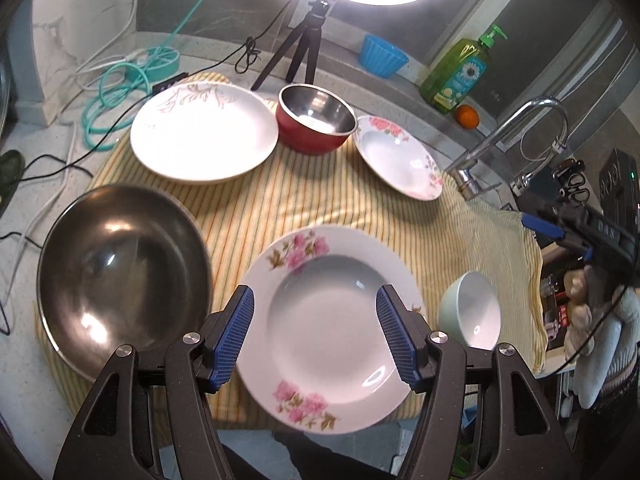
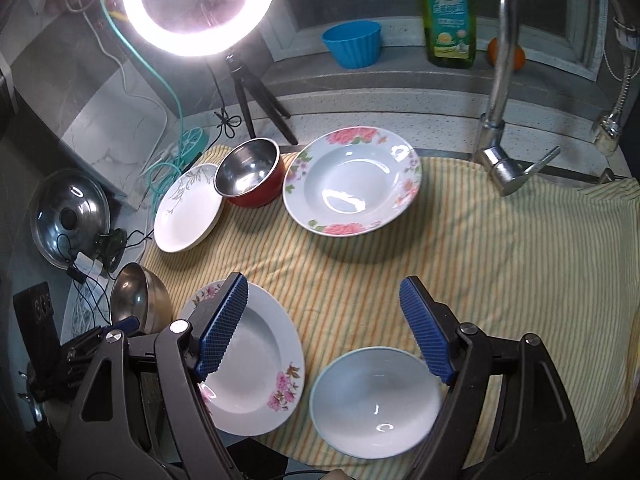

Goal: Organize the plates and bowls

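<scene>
The striped cloth [image 1: 340,208] keeps the crockery from sliding. On it, from the left wrist view: steel bowl [image 1: 120,276] at nine o'clock, near floral plate [image 1: 332,328] centre, pale bowl [image 1: 472,312] at three. Left gripper [image 1: 316,334] and right gripper [image 2: 324,330] hover apart, empty, likely choosing what to stack

White letters "DAS" on the black body of my right tool [image 1: 608,236], sunflower label on the green dish-soap bottle [image 2: 446,12] too blurred for me to read
</scene>
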Motion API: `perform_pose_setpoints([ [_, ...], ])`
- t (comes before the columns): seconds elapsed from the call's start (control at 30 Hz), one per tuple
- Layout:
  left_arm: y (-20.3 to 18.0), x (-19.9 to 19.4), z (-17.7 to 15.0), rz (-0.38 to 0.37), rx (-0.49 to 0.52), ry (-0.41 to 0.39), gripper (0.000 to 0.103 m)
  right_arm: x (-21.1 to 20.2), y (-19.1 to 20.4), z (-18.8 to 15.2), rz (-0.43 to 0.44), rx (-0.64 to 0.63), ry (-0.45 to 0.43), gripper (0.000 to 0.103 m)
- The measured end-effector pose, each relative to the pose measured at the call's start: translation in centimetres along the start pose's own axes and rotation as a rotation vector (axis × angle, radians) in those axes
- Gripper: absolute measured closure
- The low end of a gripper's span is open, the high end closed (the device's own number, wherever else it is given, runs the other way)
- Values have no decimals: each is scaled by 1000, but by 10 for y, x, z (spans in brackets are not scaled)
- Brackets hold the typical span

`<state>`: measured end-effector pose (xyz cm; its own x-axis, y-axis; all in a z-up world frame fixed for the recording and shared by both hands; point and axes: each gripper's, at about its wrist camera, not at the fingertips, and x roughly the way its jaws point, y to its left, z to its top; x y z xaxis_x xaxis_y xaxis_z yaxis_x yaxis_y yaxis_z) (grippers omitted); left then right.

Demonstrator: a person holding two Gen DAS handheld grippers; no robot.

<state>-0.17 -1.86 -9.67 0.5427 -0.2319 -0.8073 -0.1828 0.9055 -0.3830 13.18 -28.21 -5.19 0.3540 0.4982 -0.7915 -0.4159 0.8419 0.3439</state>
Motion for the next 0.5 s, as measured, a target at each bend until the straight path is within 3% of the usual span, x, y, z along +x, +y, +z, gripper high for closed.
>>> perform_pose_setpoints([
  [0.5, -24, 10, 23, -24, -64, -35, 40, -22, -76, 17, 32, 36, -25, 22],
])
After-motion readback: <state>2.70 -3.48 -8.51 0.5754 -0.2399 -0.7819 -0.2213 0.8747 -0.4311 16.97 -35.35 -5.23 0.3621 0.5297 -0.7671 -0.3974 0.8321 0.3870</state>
